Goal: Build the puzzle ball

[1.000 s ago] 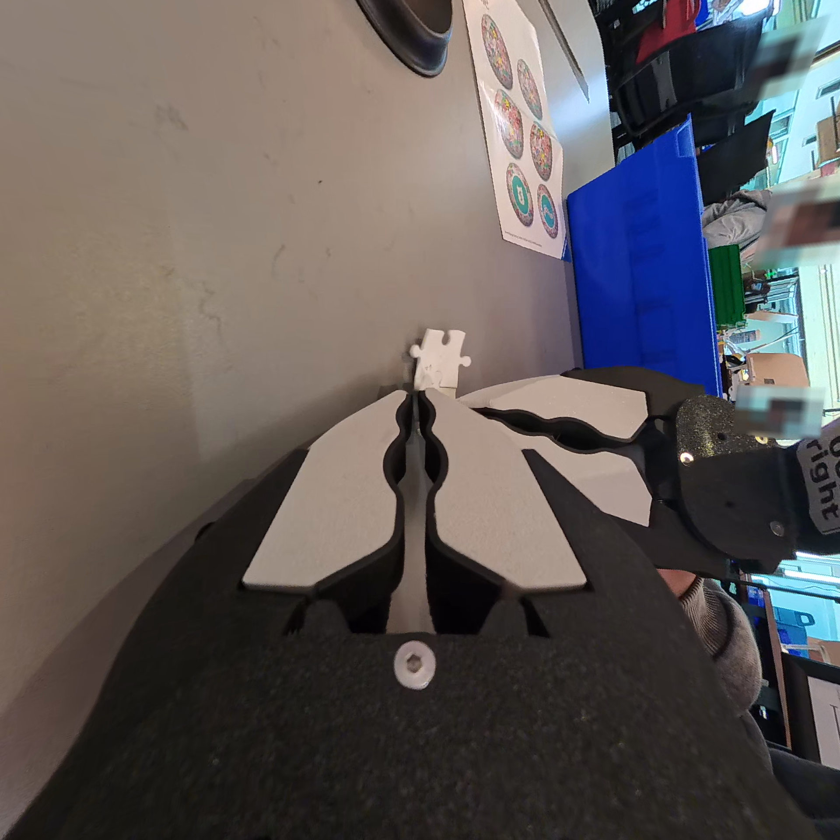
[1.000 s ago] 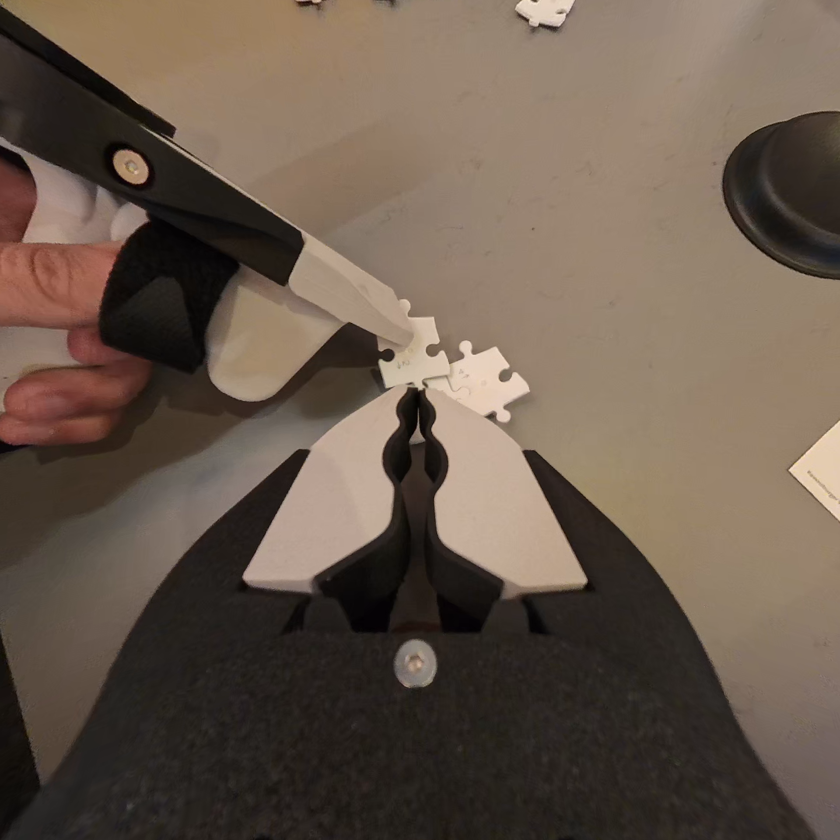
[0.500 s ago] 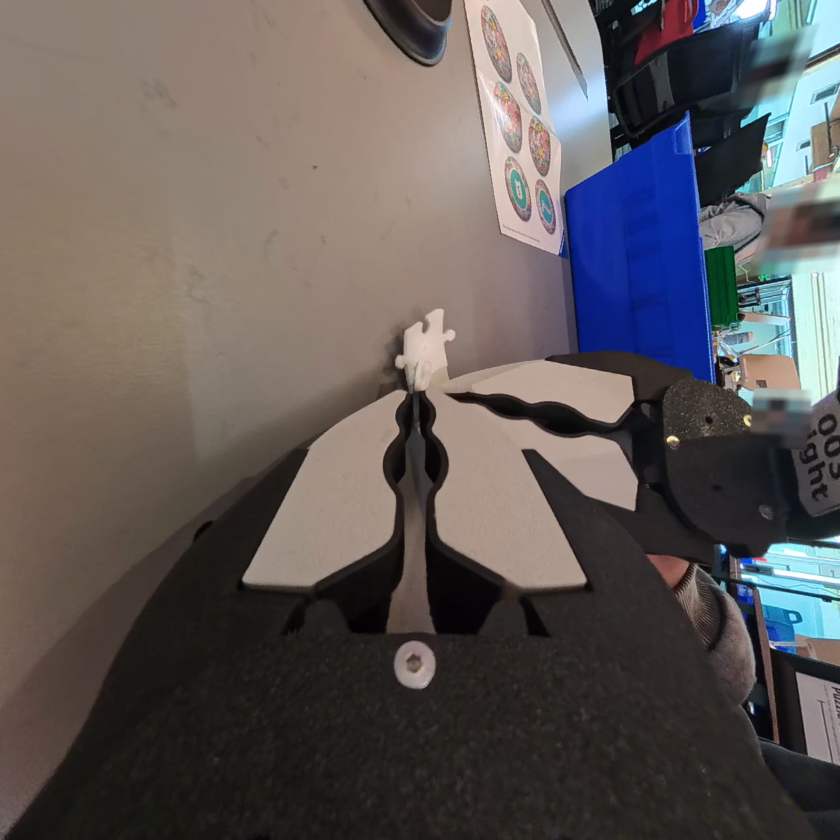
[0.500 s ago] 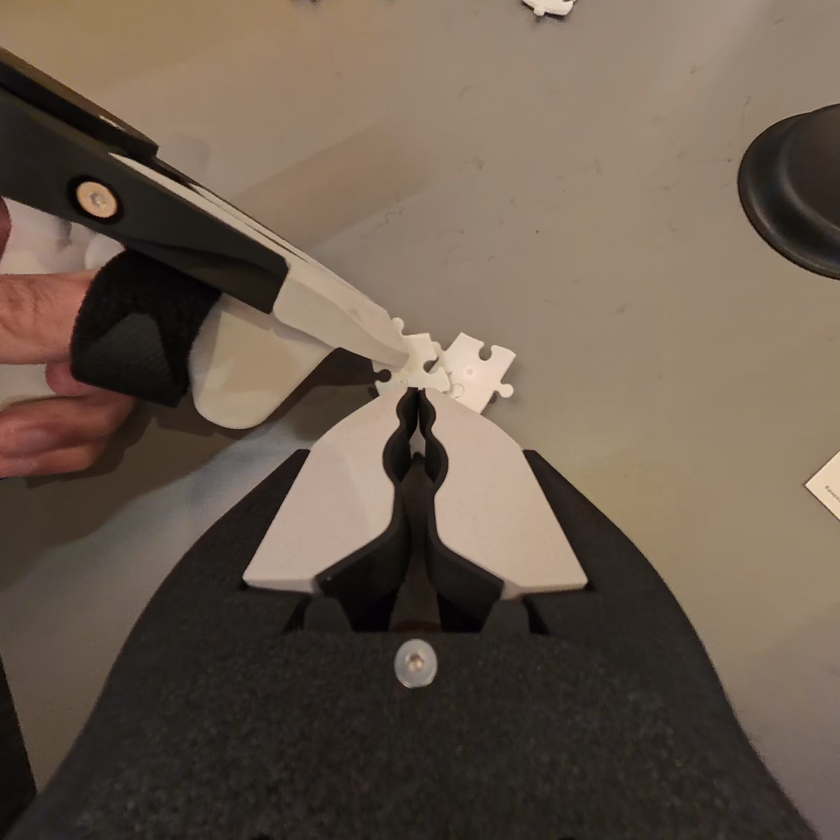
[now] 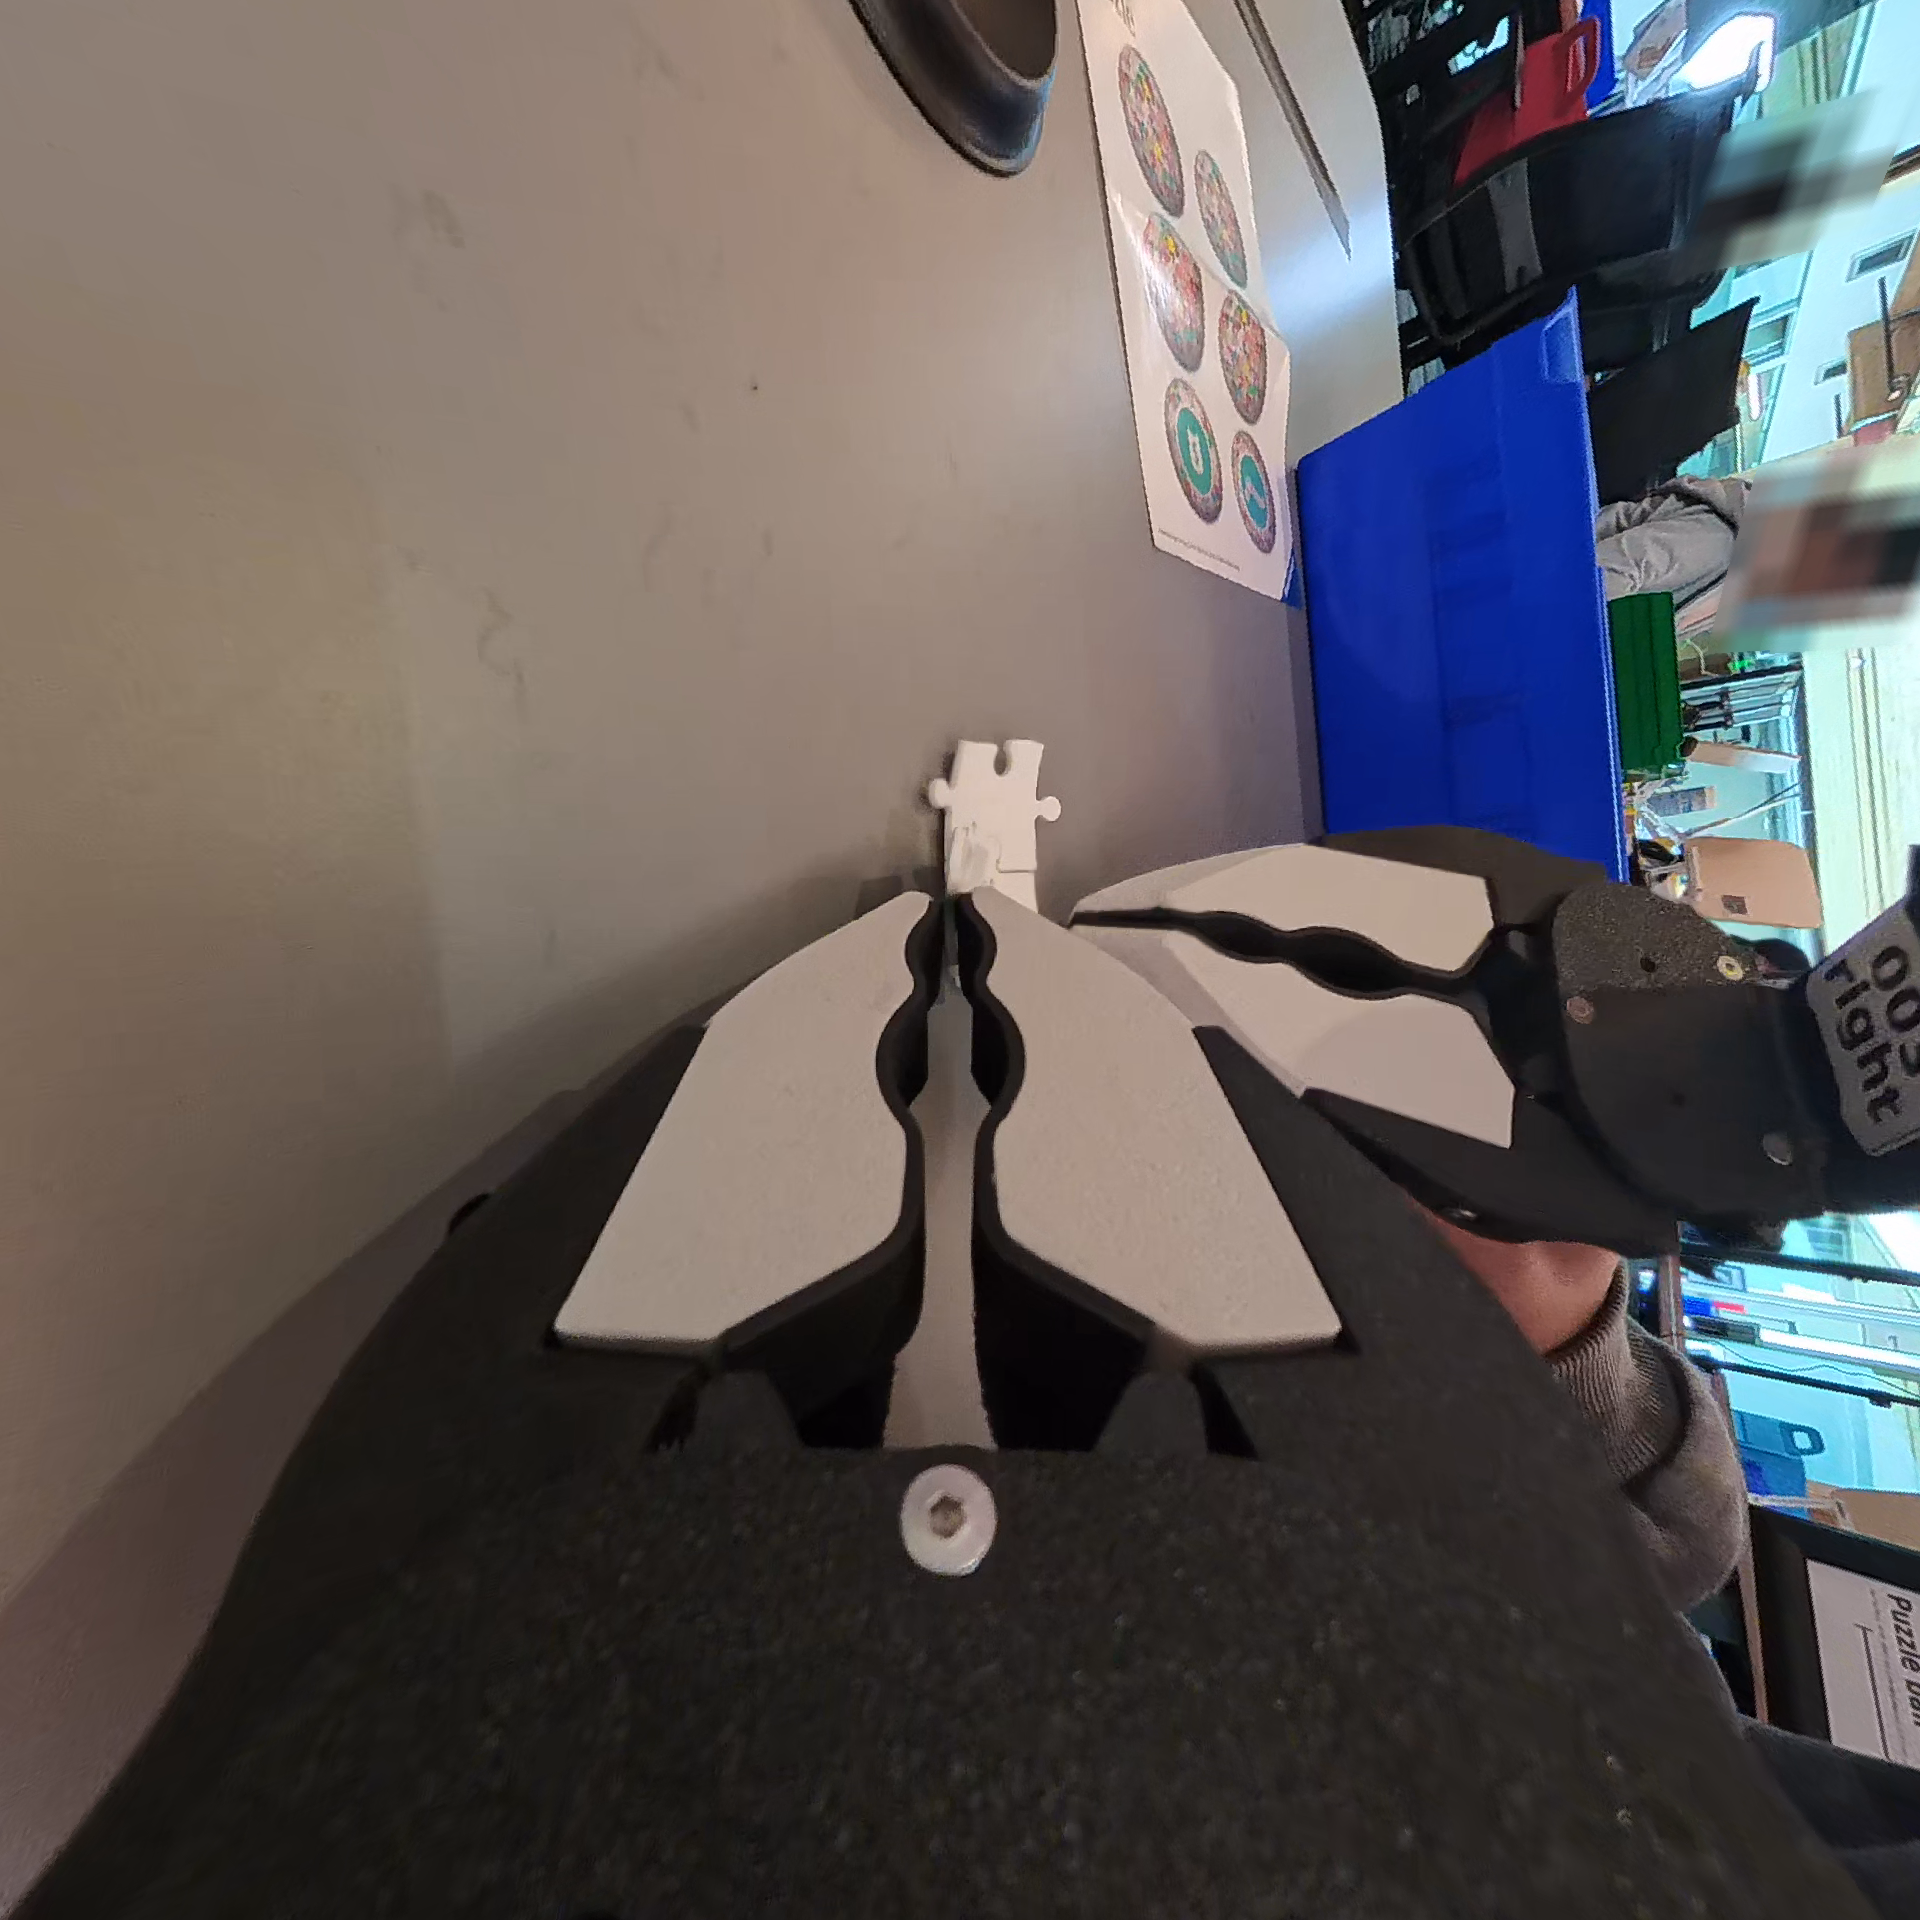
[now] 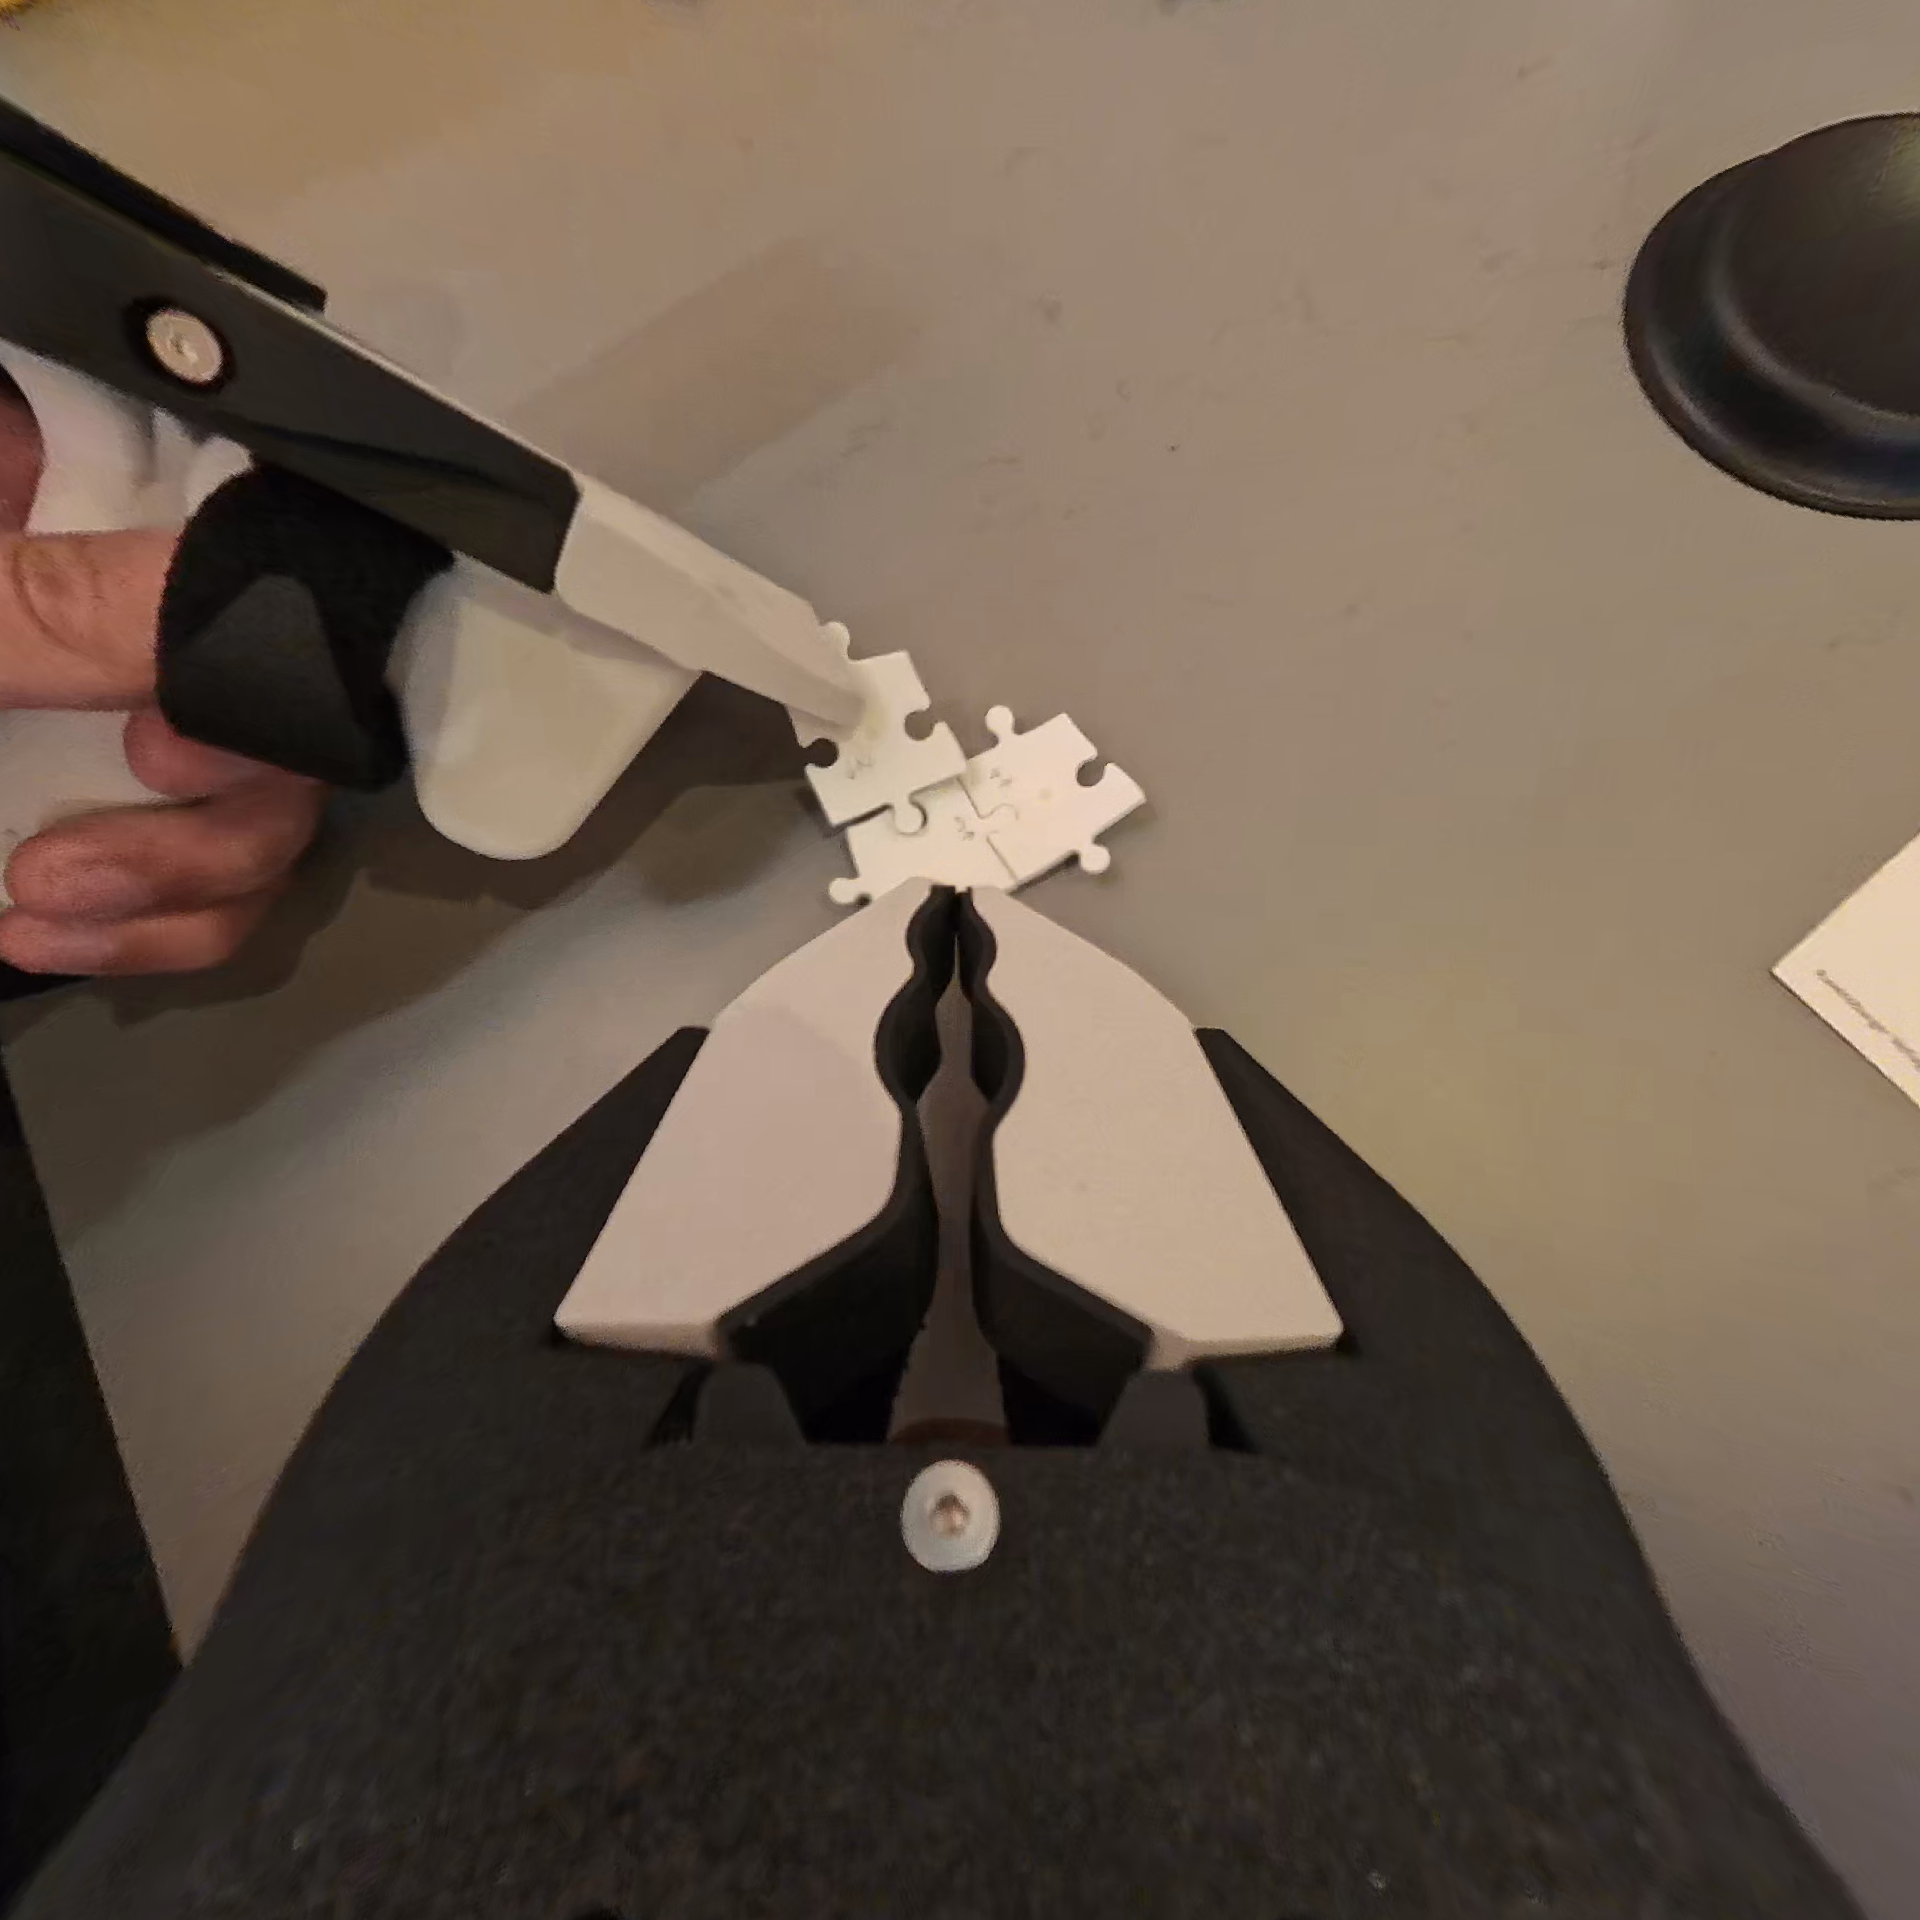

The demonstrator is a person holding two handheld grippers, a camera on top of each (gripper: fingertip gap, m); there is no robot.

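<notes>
Your left gripper (image 6: 831, 707) clenches the upper-left piece (image 6: 883, 753) of the three-piece cluster (image 6: 977, 805) at frame centre. Your right gripper (image 6: 954, 904), pinched shut, touches the cluster's lower edge, though whether it grips is unclear. The cluster's long axis runs left-right, the free end pointing right.

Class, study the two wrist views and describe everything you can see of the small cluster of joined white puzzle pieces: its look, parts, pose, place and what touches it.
The cluster of joined white puzzle pieces looks like three plain matte pieces, thin and stiff, interlocked by knobs and sockets, with faint small marks on their faces. It is held just above the grey table, apparently off it. The left gripper clamps the left piece at its tips; the right gripper pinches the nearest piece's edge. In the left wrist view the cluster stands beyond the closed fingertips.
</notes>
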